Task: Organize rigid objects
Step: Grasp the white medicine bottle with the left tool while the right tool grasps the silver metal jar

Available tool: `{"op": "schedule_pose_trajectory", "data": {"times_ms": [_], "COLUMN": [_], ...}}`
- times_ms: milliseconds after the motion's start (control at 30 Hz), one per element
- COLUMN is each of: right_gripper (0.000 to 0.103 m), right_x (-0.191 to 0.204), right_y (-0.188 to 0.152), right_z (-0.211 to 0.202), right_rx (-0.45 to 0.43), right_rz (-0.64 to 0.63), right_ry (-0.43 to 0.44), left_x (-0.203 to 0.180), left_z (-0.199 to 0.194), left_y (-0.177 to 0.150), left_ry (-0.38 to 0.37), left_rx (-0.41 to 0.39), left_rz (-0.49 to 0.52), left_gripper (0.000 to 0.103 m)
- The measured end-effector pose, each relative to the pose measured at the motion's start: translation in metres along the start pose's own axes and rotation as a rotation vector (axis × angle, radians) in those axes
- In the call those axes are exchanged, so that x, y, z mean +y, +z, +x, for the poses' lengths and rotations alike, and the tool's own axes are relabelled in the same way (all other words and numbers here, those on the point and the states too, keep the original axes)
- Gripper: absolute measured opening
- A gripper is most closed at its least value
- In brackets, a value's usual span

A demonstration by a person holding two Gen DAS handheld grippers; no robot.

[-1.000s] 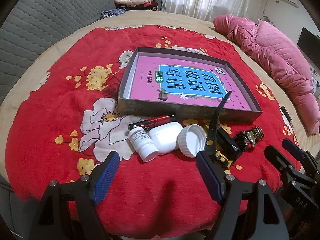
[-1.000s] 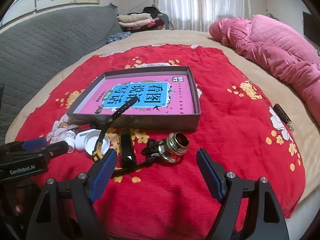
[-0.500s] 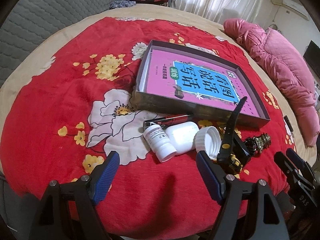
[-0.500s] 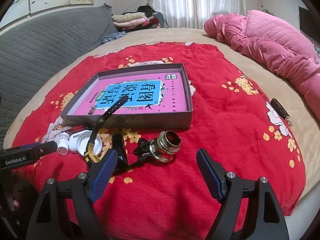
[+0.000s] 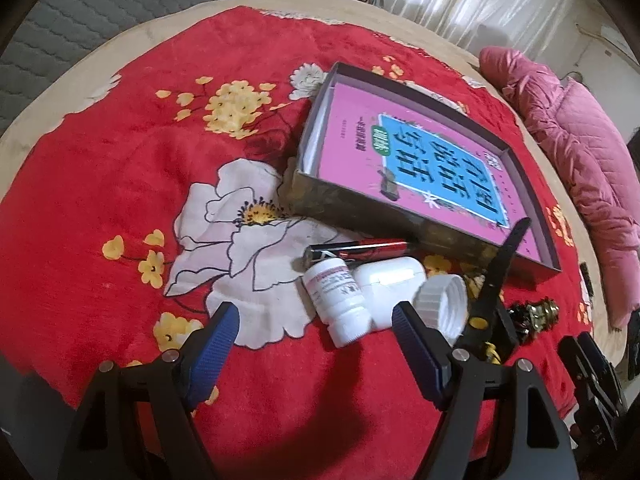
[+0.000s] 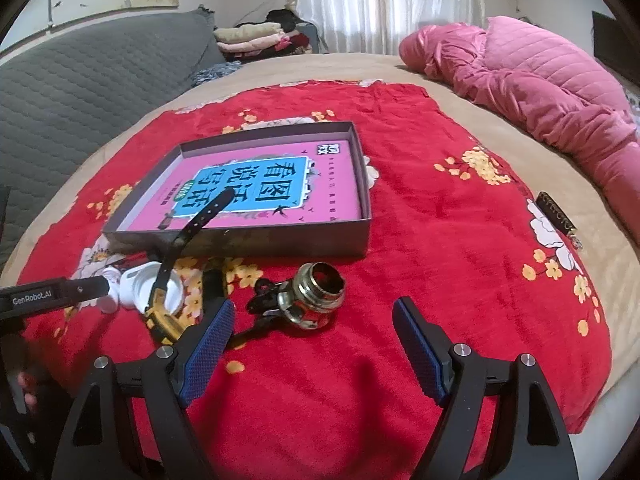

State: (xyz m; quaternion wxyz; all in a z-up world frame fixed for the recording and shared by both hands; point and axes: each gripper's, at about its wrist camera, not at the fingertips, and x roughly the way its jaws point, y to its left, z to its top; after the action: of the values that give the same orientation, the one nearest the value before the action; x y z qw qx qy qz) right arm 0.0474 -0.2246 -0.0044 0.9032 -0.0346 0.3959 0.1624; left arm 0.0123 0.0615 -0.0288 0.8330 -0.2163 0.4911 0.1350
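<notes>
A shallow grey box [image 5: 352, 212] [image 6: 280, 242] with a pink book inside lies on the red floral blanket. In front of it sit a red-black pen [image 5: 360, 249], a small white pill bottle [image 5: 340, 304], a white earbud case [image 5: 390, 280], a white ribbed cap [image 5: 442, 308] [image 6: 140, 286], a black-and-yellow watch [image 5: 496, 276] [image 6: 180, 248] with its strap sticking up, and a metal ring fitting [image 6: 318, 292] [image 5: 540, 314]. My left gripper [image 5: 316, 344] is open just short of the pill bottle. My right gripper [image 6: 310, 344] is open just short of the metal fitting.
A pink quilted jacket [image 6: 540, 80] lies at the right of the bed. A grey quilted headboard [image 6: 80, 80] stands to the left, with folded clothes [image 6: 256, 38] behind. A small dark tag [image 6: 558, 216] rests on the blanket's right edge. The bed edge runs close below both grippers.
My left gripper has moved forward and left, so the pill bottle and earbud case now sit between its fingers' line. The right gripper has crept toward the metal fitting. Nothing was grasped.
</notes>
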Motion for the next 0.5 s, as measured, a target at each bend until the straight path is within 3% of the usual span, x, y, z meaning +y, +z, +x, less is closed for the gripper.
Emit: {"op": "schedule_pose_trajectory", "data": {"times_ms": [200,500], "right_gripper": [0.082,0.082], "right_x": [-0.007,-0.022], "right_y": [0.000,0.004], "right_z": [0.010,0.029], "right_rx": [0.014,0.025], "right_rz": [0.006,0.026], "right_ry": [-0.011,-0.038], "left_x": [0.003,0.005], "left_z": [0.010,0.016], "left_y": [0.002,0.005], "left_ry": [0.003,-0.008], "left_rx": [0.011,0.009], "left_rz": [-0.018,-0.010], "left_gripper": [0.077,0.065]}}
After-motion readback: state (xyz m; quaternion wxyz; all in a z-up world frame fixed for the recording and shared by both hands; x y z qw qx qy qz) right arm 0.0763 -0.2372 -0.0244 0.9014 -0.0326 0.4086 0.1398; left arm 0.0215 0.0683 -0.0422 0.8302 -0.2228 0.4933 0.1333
